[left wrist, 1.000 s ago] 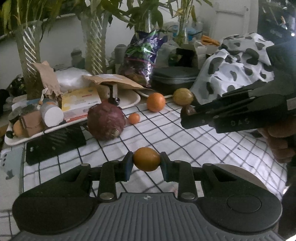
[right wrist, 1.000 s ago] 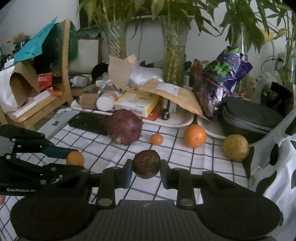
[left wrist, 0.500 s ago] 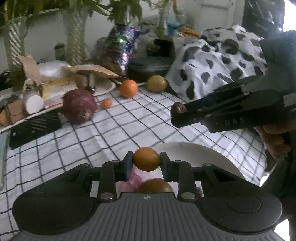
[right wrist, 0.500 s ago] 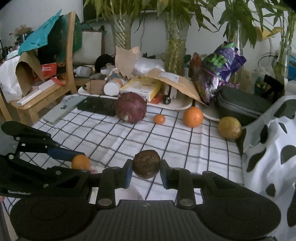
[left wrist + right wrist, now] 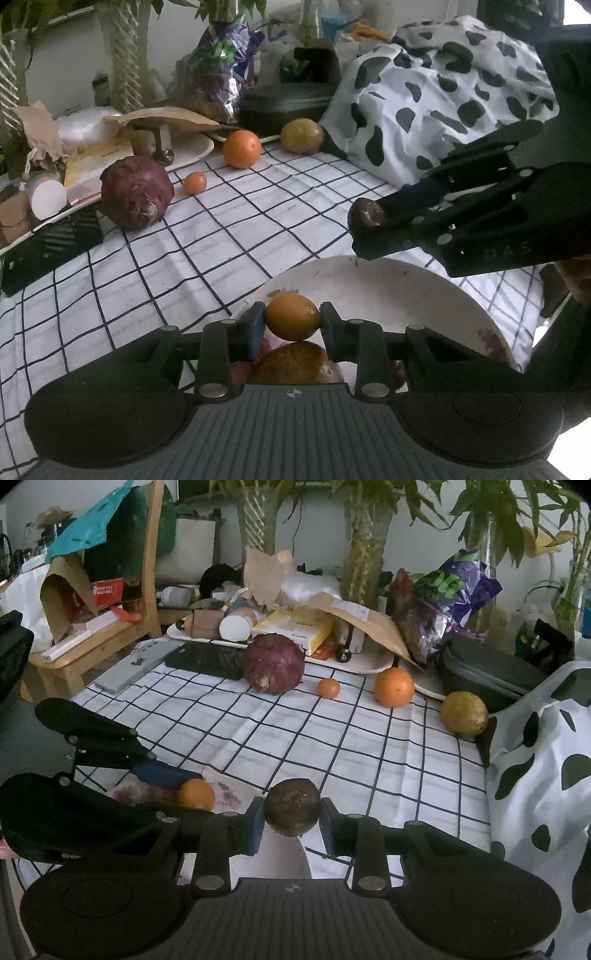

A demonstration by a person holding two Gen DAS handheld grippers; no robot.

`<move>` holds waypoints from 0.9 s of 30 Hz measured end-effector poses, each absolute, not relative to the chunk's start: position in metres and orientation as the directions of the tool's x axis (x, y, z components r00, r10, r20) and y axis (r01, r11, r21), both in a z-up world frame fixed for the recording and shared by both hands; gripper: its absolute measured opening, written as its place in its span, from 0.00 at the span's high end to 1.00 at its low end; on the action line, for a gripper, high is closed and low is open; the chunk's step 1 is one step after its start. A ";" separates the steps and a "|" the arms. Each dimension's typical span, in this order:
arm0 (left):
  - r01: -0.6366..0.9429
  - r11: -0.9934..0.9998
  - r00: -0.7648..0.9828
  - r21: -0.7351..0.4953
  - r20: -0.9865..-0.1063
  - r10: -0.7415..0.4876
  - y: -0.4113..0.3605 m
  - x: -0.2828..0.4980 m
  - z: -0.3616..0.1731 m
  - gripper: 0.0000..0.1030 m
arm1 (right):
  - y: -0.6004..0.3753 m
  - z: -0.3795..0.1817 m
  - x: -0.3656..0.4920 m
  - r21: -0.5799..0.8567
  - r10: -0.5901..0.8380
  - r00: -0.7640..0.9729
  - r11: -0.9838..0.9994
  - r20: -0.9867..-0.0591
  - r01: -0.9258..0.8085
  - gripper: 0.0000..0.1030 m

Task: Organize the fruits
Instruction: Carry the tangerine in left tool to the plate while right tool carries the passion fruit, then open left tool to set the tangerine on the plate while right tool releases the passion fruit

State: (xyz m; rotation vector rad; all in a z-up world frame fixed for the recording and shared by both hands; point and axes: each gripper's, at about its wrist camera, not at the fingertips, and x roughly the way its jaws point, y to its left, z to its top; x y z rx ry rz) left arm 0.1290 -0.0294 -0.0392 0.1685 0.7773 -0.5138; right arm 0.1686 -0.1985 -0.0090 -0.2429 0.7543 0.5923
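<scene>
My left gripper (image 5: 292, 322) is shut on a small orange fruit (image 5: 292, 315) and holds it above a white bowl (image 5: 388, 288) with a brownish fruit (image 5: 295, 360) in it. My right gripper (image 5: 291, 812) is shut on a dark brown round fruit (image 5: 292, 806), just above the bowl's rim (image 5: 284, 856); it also shows in the left wrist view (image 5: 367, 221). On the checked cloth farther back lie a large orange (image 5: 394, 686), a tiny orange (image 5: 328, 688), a yellow-green fruit (image 5: 464, 713) and a red cabbage (image 5: 274, 663).
A cluttered tray (image 5: 369, 664) with boxes and paper lies at the back, beside a black keyboard (image 5: 207, 659) and a phone (image 5: 136, 666). A cow-print cloth (image 5: 535, 768) bounds the right side. Plants in vases and a wooden chair (image 5: 110, 627) stand behind.
Both grippers have drawn back from the table's middle toward the bowl, each still holding its fruit. The bowl and the fruit in it have come into view under the left gripper.
</scene>
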 end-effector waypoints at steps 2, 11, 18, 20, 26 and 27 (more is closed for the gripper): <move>0.520 0.852 0.584 -0.062 -0.702 -0.408 -0.029 0.128 -0.039 0.53 | -0.197 -0.010 0.169 0.000 0.416 0.570 0.808 -0.709 -0.589 0.68; 0.508 0.861 0.625 -0.018 -0.680 -0.383 -0.026 0.118 -0.029 0.42 | -0.198 -0.010 0.162 -0.001 0.409 0.567 0.810 -0.715 -0.586 0.68; 0.443 0.896 0.670 -0.025 -0.654 -0.350 -0.017 0.105 -0.019 0.42 | -0.199 -0.012 0.147 -0.008 0.395 0.556 0.810 -0.731 -0.586 0.68; 0.441 0.897 0.673 -0.014 -0.657 -0.341 -0.019 0.101 -0.019 0.42 | -0.198 -0.013 0.143 -0.006 0.390 0.549 0.812 -0.740 -0.584 0.68; 0.427 0.904 0.674 -0.017 -0.660 -0.332 -0.017 0.088 -0.019 0.42 | -0.197 -0.020 0.132 0.009 0.378 0.510 0.810 -0.773 -0.586 0.68; 0.421 0.907 0.677 -0.017 -0.660 -0.326 -0.016 0.085 -0.019 0.42 | -0.196 -0.021 0.131 0.010 0.374 0.505 0.811 -0.778 -0.585 0.68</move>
